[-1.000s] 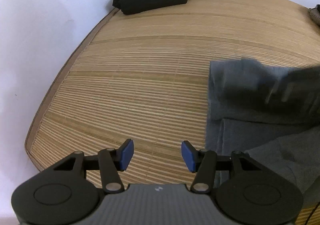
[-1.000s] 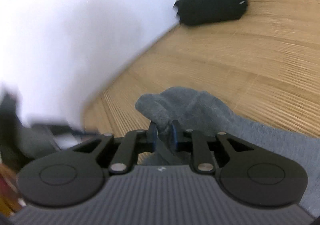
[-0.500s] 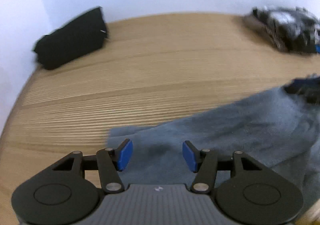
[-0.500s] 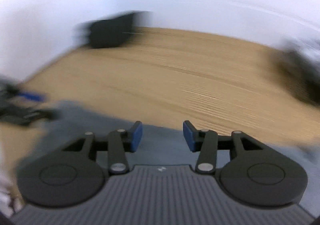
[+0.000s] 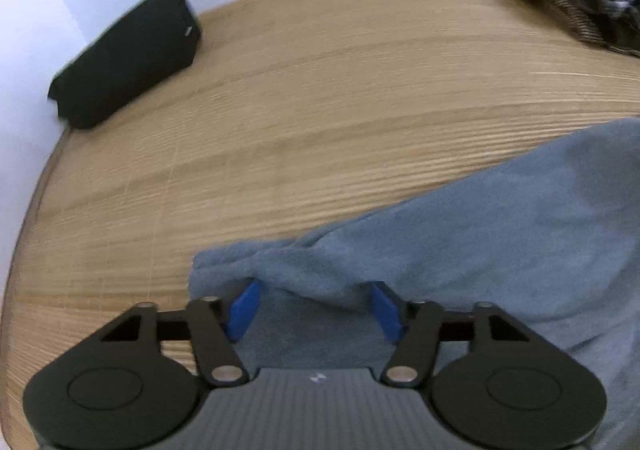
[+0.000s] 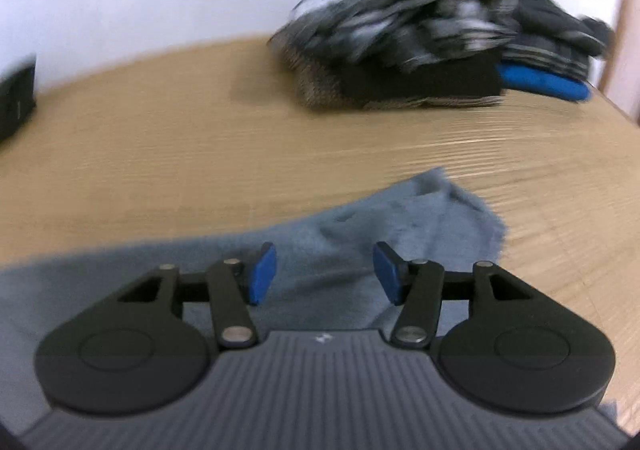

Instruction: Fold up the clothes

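Observation:
A grey-blue fleece garment [image 5: 500, 250] lies spread on the bamboo mat [image 5: 320, 90]. In the left wrist view my left gripper [image 5: 316, 306] hovers at the garment's left edge. Its jaws are opening, and a raised fold of the cloth lies between the blue pads [image 5: 244, 308] without being pressed. In the right wrist view my right gripper [image 6: 326, 274] is over the same garment [image 6: 360, 234], near a rumpled corner [image 6: 460, 218]. Its jaws are opening too, and only flat cloth shows below the gap, with nothing pinched.
A black folded bundle [image 5: 128, 58] lies at the mat's far left by the white wall, and also shows as a dark edge [image 6: 16, 98] in the right wrist view. A pile of dark striped clothes [image 6: 440, 62] with a blue item [image 6: 544, 84] sits far right.
The right gripper let go of the grey cloth it was pinching and swung right towards the clothes pile. The left gripper moved from bare mat onto the garment's edge and turned.

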`<state>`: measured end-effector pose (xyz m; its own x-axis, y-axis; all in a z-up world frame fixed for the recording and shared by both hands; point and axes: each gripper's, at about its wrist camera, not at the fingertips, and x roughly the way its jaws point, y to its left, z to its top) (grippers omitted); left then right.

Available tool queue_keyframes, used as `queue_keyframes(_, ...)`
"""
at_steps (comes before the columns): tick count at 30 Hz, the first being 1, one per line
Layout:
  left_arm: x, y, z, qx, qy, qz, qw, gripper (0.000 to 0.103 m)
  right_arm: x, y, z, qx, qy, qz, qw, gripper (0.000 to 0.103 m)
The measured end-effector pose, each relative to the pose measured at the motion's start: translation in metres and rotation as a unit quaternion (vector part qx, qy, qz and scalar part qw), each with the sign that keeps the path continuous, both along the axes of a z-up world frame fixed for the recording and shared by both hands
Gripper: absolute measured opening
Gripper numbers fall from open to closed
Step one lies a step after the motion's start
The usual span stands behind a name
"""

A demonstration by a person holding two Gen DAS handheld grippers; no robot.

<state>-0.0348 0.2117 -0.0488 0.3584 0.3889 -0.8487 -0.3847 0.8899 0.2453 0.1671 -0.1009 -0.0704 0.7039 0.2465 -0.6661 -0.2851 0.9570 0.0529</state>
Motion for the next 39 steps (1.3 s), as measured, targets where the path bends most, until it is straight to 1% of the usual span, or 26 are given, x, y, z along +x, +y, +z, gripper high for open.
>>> queue_keyframes(1, 0.002, -0.01, 0.006, 0.006, -0.006, -0.011, 0.9999, 0.062, -0.005, -0.011, 0.006, 0.016, -0.002, -0.014, 1.0, 0.056)
queue_keyframes(2, 0.004, -0.025, 0.014, 0.005, -0.019, -0.035, 0.9992, 0.062, -0.01, -0.022, 0.013, 0.032, -0.003, -0.027, 0.999, 0.057)
queue_keyframes(4, 0.011, -0.059, 0.027, -0.01, -0.045, -0.094, 0.9945, 0.063, -0.024, -0.048, 0.02, 0.039, 0.001, -0.022, 0.999, 0.058)
queue_keyframes(6, 0.019, -0.094, 0.04, -0.024, -0.071, -0.152, 0.9856, 0.066, -0.041, -0.069, 0.027, 0.033, 0.002, -0.006, 0.999, 0.058)
queue_keyframes(8, 0.029, -0.133, 0.046, -0.036, -0.092, -0.21, 0.9726, 0.068, -0.054, -0.084, 0.031, 0.025, 0.007, 0.027, 0.999, 0.058)
queue_keyframes(9, 0.035, -0.152, 0.045, -0.036, -0.095, -0.237, 0.9663, 0.068, -0.062, -0.089, 0.031, 0.024, 0.013, 0.046, 0.999, 0.058)
queue_keyframes(12, 0.056, -0.204, 0.033, -0.019, -0.077, -0.3, 0.9506, 0.068, -0.085, -0.098, 0.031, 0.015, 0.032, 0.107, 0.994, 0.058)
queue_keyframes(14, 0.066, -0.228, 0.02, -0.011, -0.059, -0.325, 0.9437, 0.068, -0.103, -0.102, 0.032, 0.02, 0.039, 0.14, 0.989, 0.058)
queue_keyframes(15, 0.072, -0.238, 0.012, -0.004, -0.048, -0.33, 0.9427, 0.068, -0.107, -0.105, 0.03, 0.042, 0.055, 0.15, 0.986, 0.058)
queue_keyframes(17, 0.084, -0.25, -0.001, 0.018, -0.026, -0.318, 0.9476, 0.065, -0.114, -0.111, 0.025, 0.086, 0.086, 0.169, 0.978, 0.058)
queue_keyframes(19, 0.092, -0.252, -0.008, 0.027, -0.014, -0.301, 0.9532, 0.065, -0.118, -0.112, 0.015, 0.099, 0.098, 0.178, 0.974, 0.058)
queue_keyframes(20, 0.094, -0.253, -0.011, 0.025, -0.006, -0.298, 0.9543, 0.064, -0.12, -0.112, 0.01, 0.106, 0.104, 0.182, 0.972, 0.058)
queue_keyframes(22, 0.1, -0.252, -0.016, 0.02, 0.014, -0.295, 0.9553, 0.036, -0.117, -0.112, 0.0, 0.119, 0.114, 0.184, 0.969, 0.058)
queue_keyframes(23, 0.103, -0.248, -0.014, 0.011, 0.021, -0.288, 0.9572, 0.018, -0.112, -0.115, -0.003, 0.136, 0.118, 0.178, 0.968, 0.058)
queue_keyframes(24, 0.101, -0.245, -0.008, 0.011, 0.015, -0.279, 0.9602, 0.015, -0.107, -0.117, -0.006, 0.153, 0.121, 0.171, 0.966, 0.058)
queue_keyframes(25, 0.099, -0.243, -0.003, 0.011, 0.01, -0.269, 0.963, 0.014, -0.102, -0.12, -0.01, 0.169, 0.125, 0.164, 0.964, 0.058)
queue_keyframes(27, 0.094, -0.241, 0.009, 0.02, 0.002, -0.26, 0.9654, 0.014, -0.091, -0.125, -0.016, 0.203, 0.132, 0.151, 0.958, 0.058)
queue_keyframes(28, 0.091, -0.24, 0.015, 0.025, -0.001, -0.255, 0.9665, 0.014, -0.082, -0.128, -0.016, 0.223, 0.129, 0.141, 0.956, 0.058)
queue_keyframes(30, 0.091, -0.241, 0.017, 0.033, 0.0, -0.248, 0.9683, 0.014, -0.065, -0.134, -0.017, 0.255, 0.125, 0.115, 0.952, 0.058)
queue_keyframes(33, 0.089, -0.247, 0.019, 0.045, 0.003, -0.241, 0.9694, 0.014, -0.044, -0.138, -0.025, 0.278, 0.134, 0.097, 0.946, 0.058)
queue_keyframes(36, 0.085, -0.255, 0.022, 0.052, 0.002, -0.243, 0.9687, 0.014, -0.035, -0.136, -0.029, 0.295, 0.144, 0.098, 0.939, 0.058)
queue_keyframes(39, 0.08, -0.26, 0.026, 0.061, -0.004, -0.236, 0.9698, 0.014, -0.029, -0.127, -0.025, 0.294, 0.14, 0.112, 0.939, 0.058)
